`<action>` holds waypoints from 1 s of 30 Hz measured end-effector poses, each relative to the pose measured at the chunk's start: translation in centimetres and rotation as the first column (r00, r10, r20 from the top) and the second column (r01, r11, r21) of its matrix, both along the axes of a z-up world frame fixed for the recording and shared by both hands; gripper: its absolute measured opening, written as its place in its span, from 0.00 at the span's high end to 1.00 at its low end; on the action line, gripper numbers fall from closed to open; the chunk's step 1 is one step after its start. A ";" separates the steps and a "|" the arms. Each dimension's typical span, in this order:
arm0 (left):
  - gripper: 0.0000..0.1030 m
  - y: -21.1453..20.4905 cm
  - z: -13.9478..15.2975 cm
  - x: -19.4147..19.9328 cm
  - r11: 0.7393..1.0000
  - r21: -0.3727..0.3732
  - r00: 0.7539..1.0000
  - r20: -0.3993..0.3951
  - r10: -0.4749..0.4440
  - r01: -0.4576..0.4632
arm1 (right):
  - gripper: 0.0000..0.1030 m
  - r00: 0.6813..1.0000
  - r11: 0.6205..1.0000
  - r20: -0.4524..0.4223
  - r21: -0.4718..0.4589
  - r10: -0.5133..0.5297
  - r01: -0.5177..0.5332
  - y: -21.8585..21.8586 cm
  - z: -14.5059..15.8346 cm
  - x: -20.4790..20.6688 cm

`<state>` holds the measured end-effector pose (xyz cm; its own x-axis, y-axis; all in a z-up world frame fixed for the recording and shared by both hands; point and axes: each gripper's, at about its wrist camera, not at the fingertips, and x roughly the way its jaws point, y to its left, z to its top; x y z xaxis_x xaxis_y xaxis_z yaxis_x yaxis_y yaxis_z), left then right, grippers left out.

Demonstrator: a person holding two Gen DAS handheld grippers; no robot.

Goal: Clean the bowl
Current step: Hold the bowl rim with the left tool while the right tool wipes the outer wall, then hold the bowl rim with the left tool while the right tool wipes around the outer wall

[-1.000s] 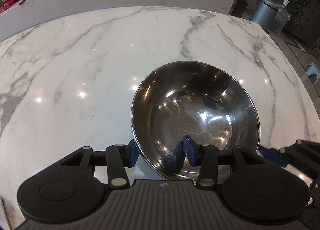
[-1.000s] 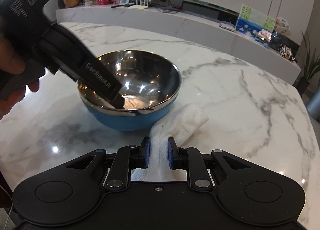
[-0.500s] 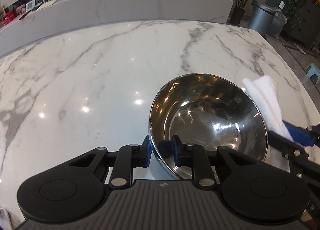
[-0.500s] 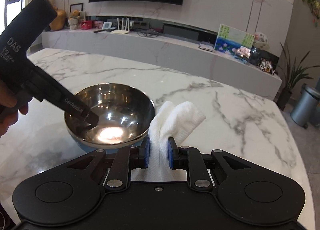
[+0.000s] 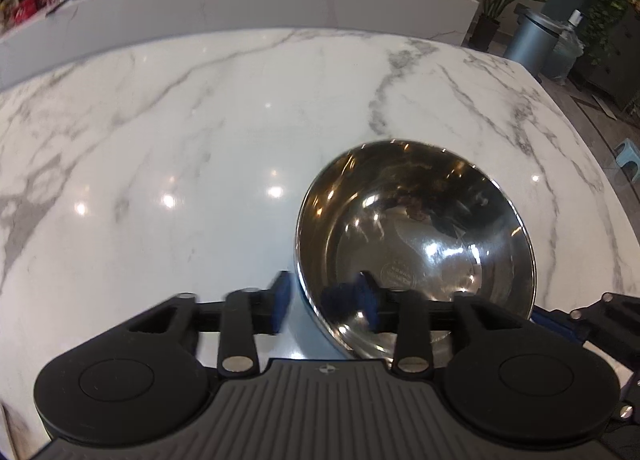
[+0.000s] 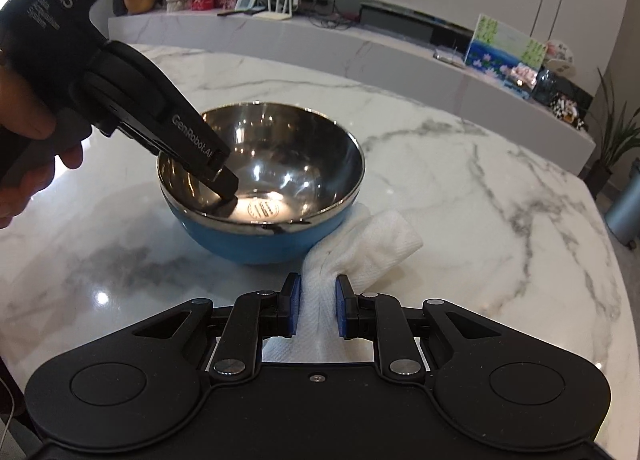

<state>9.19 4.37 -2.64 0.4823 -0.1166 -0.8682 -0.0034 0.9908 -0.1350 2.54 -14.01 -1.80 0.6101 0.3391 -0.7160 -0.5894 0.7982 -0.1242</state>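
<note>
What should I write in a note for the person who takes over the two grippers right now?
Left gripper: jaws opening, astride the near rim of the bowl, one finger inside, one outside, not clamped.
Right gripper: shut on the white cloth, beside the bowl, not in it.
The bowl stands upright on the marble table, steel inside, blue outside.
Done: cloth picked up.
Left: steady the bowl, wipe its inside; no wiping shows yet.
</note>
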 end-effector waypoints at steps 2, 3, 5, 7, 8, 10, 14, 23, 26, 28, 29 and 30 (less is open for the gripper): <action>0.56 0.1 0.0 -0.2 1.000 0.007 1.000 -0.002 0.003 -0.003 | 0.84 1.000 1.000 0.000 -0.002 -0.001 0.001 0.0 -0.1 0.0; 0.54 0.1 0.0 -0.3 1.000 0.007 1.000 -0.001 0.003 -0.003 | 0.84 1.000 1.000 0.000 -0.001 -0.002 0.002 0.0 -0.1 0.0; 0.50 0.1 0.2 -0.5 1.000 0.008 1.000 0.000 0.000 0.000 | 0.84 1.000 1.000 0.000 -0.001 -0.003 0.003 0.0 -0.1 0.0; 0.51 0.0 0.3 -0.6 1.000 0.009 1.000 0.001 -0.005 0.005 | 0.84 1.000 1.000 -0.002 -0.002 -0.001 0.001 0.0 -0.1 -0.1; 0.51 0.0 0.4 -0.7 1.000 0.009 1.000 0.002 -0.007 0.007 | 0.84 1.000 1.000 -0.004 -0.003 0.000 0.000 0.1 -0.2 -0.1; 0.56 -0.1 0.5 -0.8 1.000 0.012 1.000 0.002 -0.011 0.011 | 0.84 1.000 1.000 -0.008 -0.007 0.004 -0.004 0.2 -0.3 0.0; 0.70 -0.3 0.6 -0.8 0.999 0.035 1.000 0.006 -0.021 0.020 | 0.84 1.000 1.000 -0.006 -0.009 0.001 -0.001 0.2 -0.2 -0.1; 0.78 -1.2 0.6 -0.4 0.993 0.080 0.994 0.055 -0.093 0.088 | 0.84 0.996 0.998 0.065 0.020 -0.055 0.054 -0.6 0.9 -0.1; 0.78 -1.5 0.5 -0.2 0.992 0.077 0.992 0.071 -0.103 0.098 | 0.84 0.988 0.993 0.112 0.057 -0.105 0.099 -1.5 1.9 -0.2; 0.78 -1.6 0.4 -0.1 0.992 0.078 0.992 0.076 -0.105 0.099 | 0.84 0.984 0.990 0.129 0.087 -0.123 0.113 -2.0 2.4 -0.3; 0.78 -1.6 0.4 0.0 0.992 0.077 0.992 0.077 -0.104 0.098 | 0.84 0.984 0.989 0.126 0.096 -0.122 0.110 -2.1 2.5 -0.2; 0.78 -1.6 0.4 0.0 0.992 0.077 0.992 0.077 -0.101 0.095 | 0.84 0.986 0.989 0.118 0.101 -0.116 0.105 -2.2 2.5 -0.2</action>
<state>9.20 2.73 -2.26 0.5406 -0.1051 -0.8347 0.1026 0.9930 -0.0586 2.30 -16.18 0.74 0.7290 0.3272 -0.6013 -0.4819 0.8691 -0.1113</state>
